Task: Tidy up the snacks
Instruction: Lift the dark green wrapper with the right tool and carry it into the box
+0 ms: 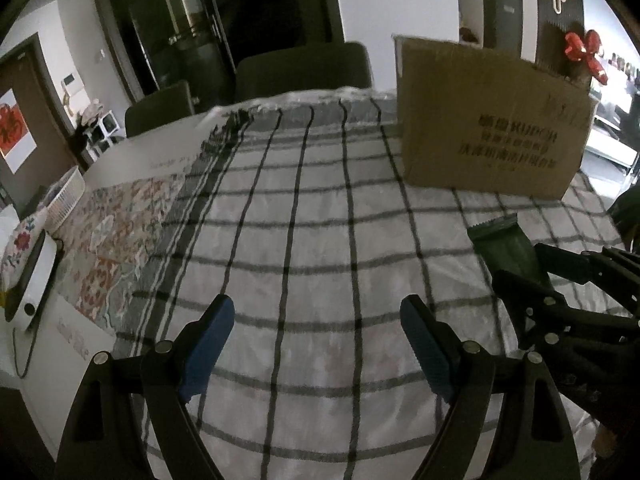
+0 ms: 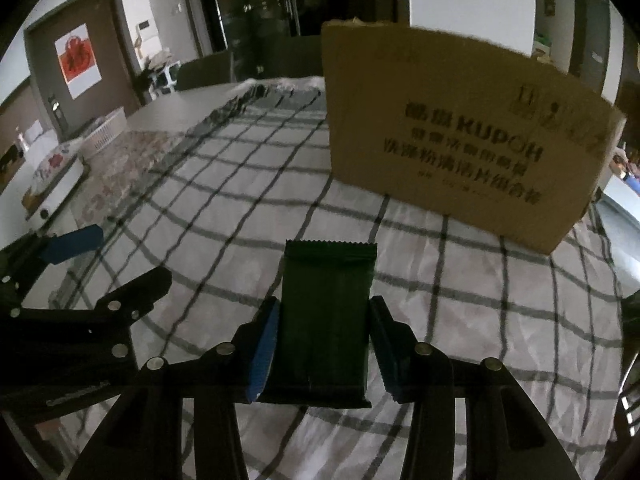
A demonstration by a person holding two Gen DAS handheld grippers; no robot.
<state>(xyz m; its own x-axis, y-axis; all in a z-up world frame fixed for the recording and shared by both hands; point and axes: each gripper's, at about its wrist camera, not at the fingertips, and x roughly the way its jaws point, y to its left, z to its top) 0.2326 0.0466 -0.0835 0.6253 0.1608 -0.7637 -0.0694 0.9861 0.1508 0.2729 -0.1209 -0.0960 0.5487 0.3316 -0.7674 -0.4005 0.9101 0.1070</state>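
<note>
Right tongs (image 2: 324, 344) clasp a dark green foil snack packet (image 2: 326, 320), best lifted level toward the brown cardboard box (image 2: 460, 132); left tongs (image 1: 316, 344) gape wide.

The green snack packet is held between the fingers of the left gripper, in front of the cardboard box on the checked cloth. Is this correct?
Not quite. The right gripper holds the green snack packet, as the right wrist view shows. The left gripper is open with only cloth between its fingers. The rest stands: the packet is in front of the cardboard box, over the checked cloth.
</note>
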